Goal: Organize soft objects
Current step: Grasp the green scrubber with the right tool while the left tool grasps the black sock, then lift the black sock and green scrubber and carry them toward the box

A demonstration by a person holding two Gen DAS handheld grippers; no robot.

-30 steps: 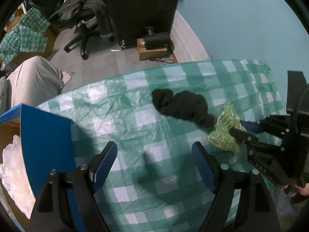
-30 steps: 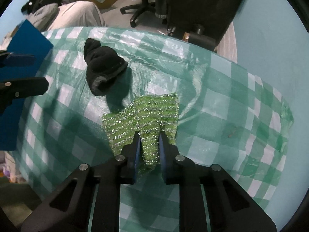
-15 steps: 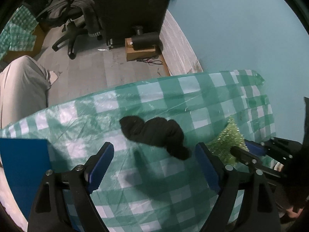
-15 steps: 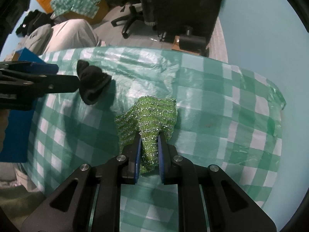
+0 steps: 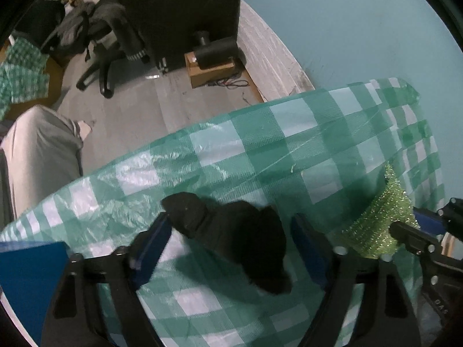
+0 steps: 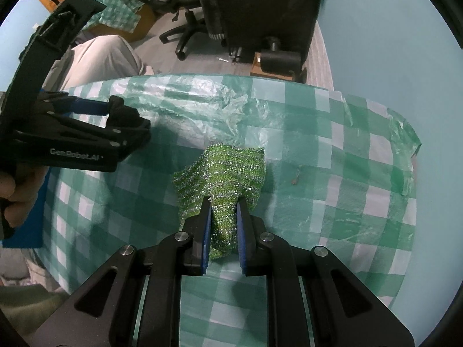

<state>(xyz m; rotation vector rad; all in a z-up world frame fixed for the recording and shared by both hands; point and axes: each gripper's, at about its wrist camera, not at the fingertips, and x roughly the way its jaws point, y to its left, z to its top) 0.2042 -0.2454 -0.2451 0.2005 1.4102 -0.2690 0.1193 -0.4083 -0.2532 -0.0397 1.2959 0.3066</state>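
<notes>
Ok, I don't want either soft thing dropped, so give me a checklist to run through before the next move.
1. Right tool clamped on the green sparkly cloth: ok, pads pinch a fold.
2. Cloth clear of the table: cannot tell, its lower edge may touch the checkered tablecloth.
3. Left tool straddling the black sock bundle: ok, bundle lies between the closing fingers.
4. Left pads pressing the bundle: not ok, the right-hand pad shows a gap.
5. Bundle centred in the jaws: not ok, it sits nearer one finger.
6. The two tools apart: ok.
</notes>
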